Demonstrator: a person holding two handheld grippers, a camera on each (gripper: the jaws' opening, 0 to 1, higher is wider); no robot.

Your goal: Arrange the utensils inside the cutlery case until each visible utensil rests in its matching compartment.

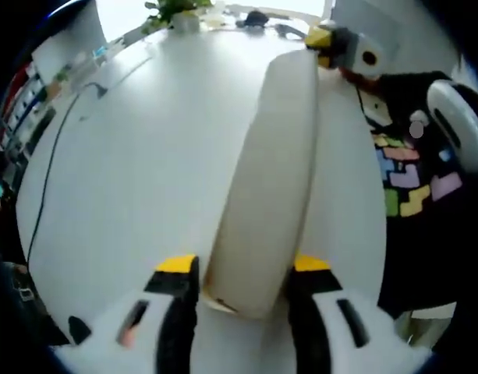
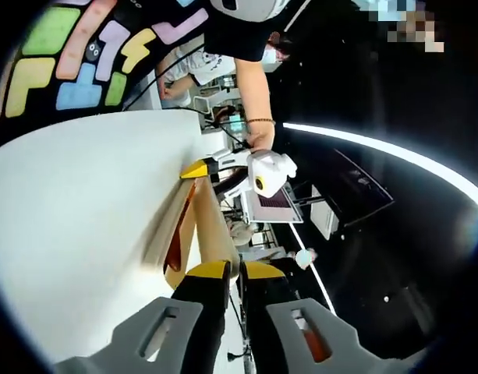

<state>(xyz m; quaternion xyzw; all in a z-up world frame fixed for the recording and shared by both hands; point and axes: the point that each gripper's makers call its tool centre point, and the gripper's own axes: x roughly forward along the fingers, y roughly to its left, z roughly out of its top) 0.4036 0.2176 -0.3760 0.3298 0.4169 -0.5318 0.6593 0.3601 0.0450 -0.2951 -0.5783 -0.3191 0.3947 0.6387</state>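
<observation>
Both grippers, left gripper (image 1: pixel 242 292) and right gripper (image 2: pixel 237 282), clamp the cutlery case (image 1: pixel 270 179) ends.

bare white table (image 1: pixel 137 171), case (image 1: pixel 270 179) mid-table

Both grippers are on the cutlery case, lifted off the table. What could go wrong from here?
1. The left gripper pinches one end of the long cutlery case and the right gripper the far end; uneven motion could twist it or pull it free.
2. In the right gripper view the case looks partly open and tilted on edge, so whatever is inside might slide out.
3. It hangs near the table edge; a drop could miss.
</observation>
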